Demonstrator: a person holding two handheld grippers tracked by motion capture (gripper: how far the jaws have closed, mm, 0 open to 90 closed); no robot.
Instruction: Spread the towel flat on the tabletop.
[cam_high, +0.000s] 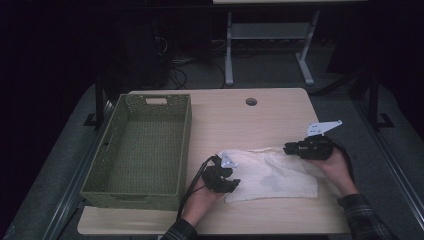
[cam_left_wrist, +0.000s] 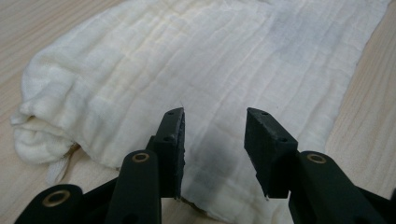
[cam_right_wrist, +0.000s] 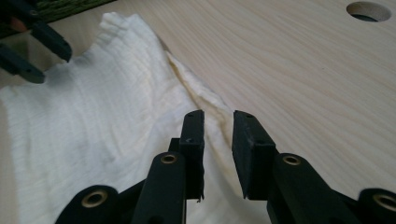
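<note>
Black blocky jaws parted, ribbed cream cloth (cam_left_wrist: 196, 70), woodgrain table (cam_right_wrist: 303, 70)

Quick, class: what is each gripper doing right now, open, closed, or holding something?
Left gripper: open, fingers apart above the cream cloth, holding nothing.
Right gripper: open with a narrow gap, over the cloth's edge, holding nothing.

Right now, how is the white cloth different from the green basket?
The white cloth is soft and lies flat and crumpled on the table; the green basket is stiff, woven, and stands up with tall walls. The cloth is smaller and pale; the basket is bigger and green. The cloth sits between the left tool and the right tool; the basket sits off to the left side. Both rest on the same table.
</note>
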